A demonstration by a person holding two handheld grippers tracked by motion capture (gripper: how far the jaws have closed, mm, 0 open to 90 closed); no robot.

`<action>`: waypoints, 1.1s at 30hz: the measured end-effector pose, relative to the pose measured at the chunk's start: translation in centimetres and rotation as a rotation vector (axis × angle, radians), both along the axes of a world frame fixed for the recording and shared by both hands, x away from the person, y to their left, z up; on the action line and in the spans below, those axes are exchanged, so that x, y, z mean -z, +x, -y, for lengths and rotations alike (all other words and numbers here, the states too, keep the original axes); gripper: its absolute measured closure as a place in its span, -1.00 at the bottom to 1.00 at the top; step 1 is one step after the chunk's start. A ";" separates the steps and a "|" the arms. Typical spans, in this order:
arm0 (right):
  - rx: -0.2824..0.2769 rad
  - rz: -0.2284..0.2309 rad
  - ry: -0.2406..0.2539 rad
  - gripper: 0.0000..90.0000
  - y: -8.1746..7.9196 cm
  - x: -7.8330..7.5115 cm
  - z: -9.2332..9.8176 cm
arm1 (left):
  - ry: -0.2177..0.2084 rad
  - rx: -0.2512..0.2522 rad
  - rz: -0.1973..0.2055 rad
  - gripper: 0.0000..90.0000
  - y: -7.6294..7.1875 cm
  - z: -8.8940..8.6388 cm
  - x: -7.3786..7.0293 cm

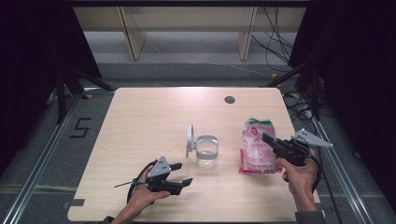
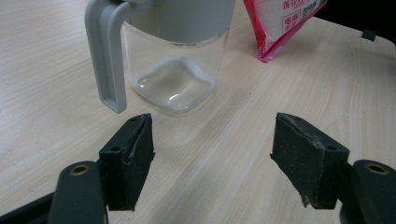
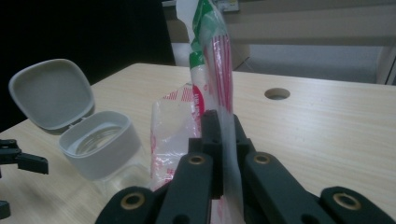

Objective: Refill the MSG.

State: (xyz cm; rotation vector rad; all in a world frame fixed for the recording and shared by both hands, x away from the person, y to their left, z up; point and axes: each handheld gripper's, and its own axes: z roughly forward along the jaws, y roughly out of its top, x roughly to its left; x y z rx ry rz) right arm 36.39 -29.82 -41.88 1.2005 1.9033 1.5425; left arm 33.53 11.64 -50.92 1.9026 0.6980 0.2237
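Gripping the thin edge of the red-and-white bag (image 1: pixel 258 148), the right gripper (image 1: pixel 268 139) has its jaws clamped tight on the plastic, with the bag standing just right of the clear container (image 1: pixel 207 153) near the middle of the table (image 1: pixel 140 121). The pinch is on slack film only, so the bag could slip out or swing and spill if it is tipped fast, and its contents may miss the container's opening or knock the flipped-up grey lid (image 1: pixel 190 139). The light container might also slide, since the left gripper (image 1: pixel 182 173) rests low on the table just short of it, jaws wide apart and holding nothing. The right hand (image 1: pixel 299 175) holds its gripper level, pointing left toward the container.
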 end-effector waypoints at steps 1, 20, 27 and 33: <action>-0.008 0.003 -0.011 1.00 -0.2 -0.3 -0.2 | 0.001 0.003 0.003 -0.36 0.0 0.1 0.0; -0.029 0.094 -0.032 1.00 -2.0 -3.5 -1.5 | 0.034 0.050 0.033 -0.34 -0.9 7.3 0.5; -0.076 0.121 -0.006 1.00 -2.8 -4.7 -2.6 | 0.011 0.063 0.067 -0.33 -0.2 11.4 -0.3; -0.143 0.138 0.016 1.00 -3.3 -5.4 -3.9 | 0.012 0.024 0.093 -0.34 -0.4 14.2 -0.3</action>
